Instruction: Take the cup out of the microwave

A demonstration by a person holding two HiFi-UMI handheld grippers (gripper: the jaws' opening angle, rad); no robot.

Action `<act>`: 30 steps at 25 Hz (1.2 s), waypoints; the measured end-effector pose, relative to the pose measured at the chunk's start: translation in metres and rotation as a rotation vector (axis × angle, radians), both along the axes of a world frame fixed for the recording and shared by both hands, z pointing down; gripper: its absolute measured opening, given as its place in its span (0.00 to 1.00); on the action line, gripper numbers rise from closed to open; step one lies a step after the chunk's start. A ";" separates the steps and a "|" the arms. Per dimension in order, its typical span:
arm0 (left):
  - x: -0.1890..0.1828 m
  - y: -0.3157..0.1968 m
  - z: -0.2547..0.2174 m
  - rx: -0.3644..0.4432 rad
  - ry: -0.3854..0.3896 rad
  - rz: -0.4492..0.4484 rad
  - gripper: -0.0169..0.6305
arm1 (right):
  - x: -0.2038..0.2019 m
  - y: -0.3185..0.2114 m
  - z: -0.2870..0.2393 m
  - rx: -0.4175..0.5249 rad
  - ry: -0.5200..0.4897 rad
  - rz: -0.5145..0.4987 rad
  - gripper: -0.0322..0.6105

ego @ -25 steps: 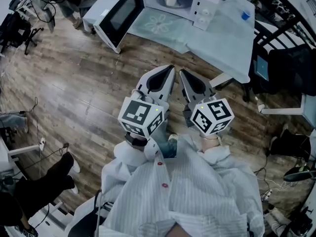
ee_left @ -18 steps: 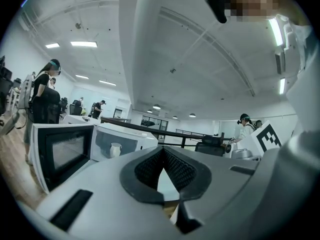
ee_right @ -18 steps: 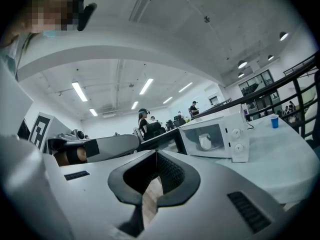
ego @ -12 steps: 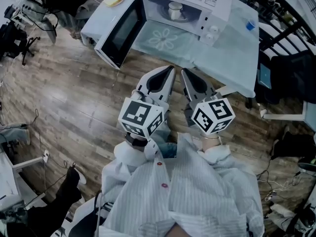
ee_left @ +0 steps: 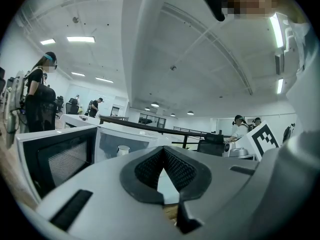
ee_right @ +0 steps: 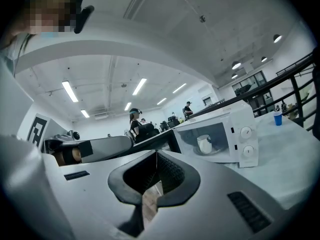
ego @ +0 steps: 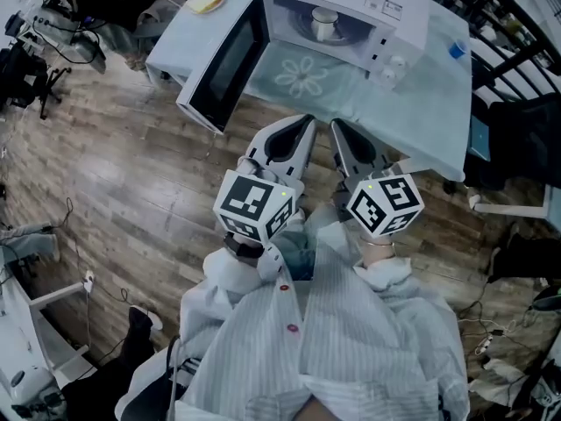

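Note:
A white cup [ego: 325, 24] stands on the turntable inside the white microwave [ego: 386, 11], whose door [ego: 223, 64] hangs open to the left. Both grippers are held side by side over the wooden floor, short of the table's near edge, and point at the microwave. My left gripper [ego: 304, 123] is shut and holds nothing. My right gripper [ego: 337, 126] also has its jaws together and holds nothing. The left gripper view has the cup [ee_left: 123, 150] beyond the shut jaws [ee_left: 163, 149]. From the right gripper view the cup [ee_right: 204, 143] sits in the open cavity, right of the jaws [ee_right: 156, 154].
The microwave rests on a table with a pale cloth [ego: 412, 112] printed with a flower. A small blue cup [ego: 456, 49] stands at the table's right and a yellow object [ego: 209, 1] at its left. Black chairs [ego: 526, 121], cables and other people surround the table.
Both grippers have moved together toward the table, so the microwave and cup now lie closer to their tips. Both stay shut.

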State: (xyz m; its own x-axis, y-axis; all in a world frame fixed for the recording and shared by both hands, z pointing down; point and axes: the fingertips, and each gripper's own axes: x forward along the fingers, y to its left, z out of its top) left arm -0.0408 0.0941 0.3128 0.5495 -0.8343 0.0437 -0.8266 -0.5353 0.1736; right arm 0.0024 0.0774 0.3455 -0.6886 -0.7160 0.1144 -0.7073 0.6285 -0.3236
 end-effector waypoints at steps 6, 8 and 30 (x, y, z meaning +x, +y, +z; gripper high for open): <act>-0.007 -0.021 0.010 -0.025 -0.001 0.002 0.04 | -0.005 -0.023 0.012 -0.034 -0.001 0.007 0.10; -0.006 -0.034 0.012 -0.029 0.001 0.002 0.04 | -0.004 -0.035 0.015 -0.041 0.004 0.006 0.10; 0.004 -0.210 -0.011 -0.005 0.016 -0.066 0.04 | -0.001 -0.209 -0.014 -0.020 0.005 -0.066 0.10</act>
State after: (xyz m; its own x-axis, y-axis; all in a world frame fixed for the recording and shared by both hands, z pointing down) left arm -0.0371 -0.1156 0.3016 0.4942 -0.8684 0.0399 -0.8571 -0.4790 0.1898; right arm 0.0013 -0.1313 0.3318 -0.7339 -0.6663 0.1320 -0.6660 0.6675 -0.3331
